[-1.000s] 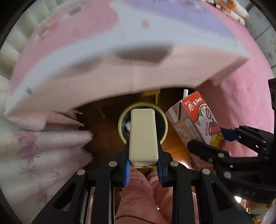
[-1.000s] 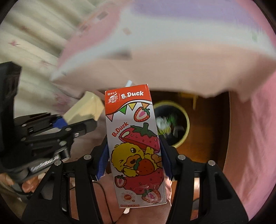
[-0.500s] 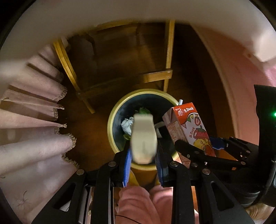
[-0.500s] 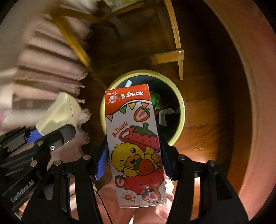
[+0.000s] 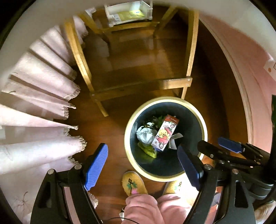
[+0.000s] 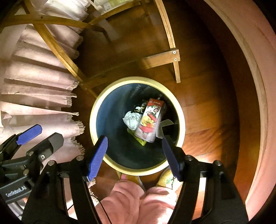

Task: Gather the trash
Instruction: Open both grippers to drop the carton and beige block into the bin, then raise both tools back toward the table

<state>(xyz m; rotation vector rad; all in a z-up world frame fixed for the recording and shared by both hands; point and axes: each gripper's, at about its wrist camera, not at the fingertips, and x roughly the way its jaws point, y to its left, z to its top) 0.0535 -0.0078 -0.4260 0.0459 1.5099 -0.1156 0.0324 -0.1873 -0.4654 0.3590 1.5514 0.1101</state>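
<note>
Wooden floor (image 5: 107,131) rings the bin (image 5: 127,137); left gripper (image 5: 144,165) and right gripper (image 6: 134,153) fingers just spread, empty, above its rim.

Your strawberry drink carton (image 5: 164,133) covers most of the junk under it in the round yellow-rimmed bin (image 5: 205,136): only edges of the crumpled white paper (image 5: 144,135) and yellow-green wrapper (image 5: 149,151) show, and the dark leafy bit behind is too small to identify. In the right wrist view the carton (image 6: 149,123) is smeared, print unreadable. The cream block you carried isn't visible anywhere in the bin. Your yellow embroidered slippers (image 5: 133,183) are half hidden by pink trouser legs (image 5: 143,208). The wooden chair frame (image 5: 188,51) is cut off at the top edge. The white box (image 5: 127,13) up there is blurred, label illegible.
</note>
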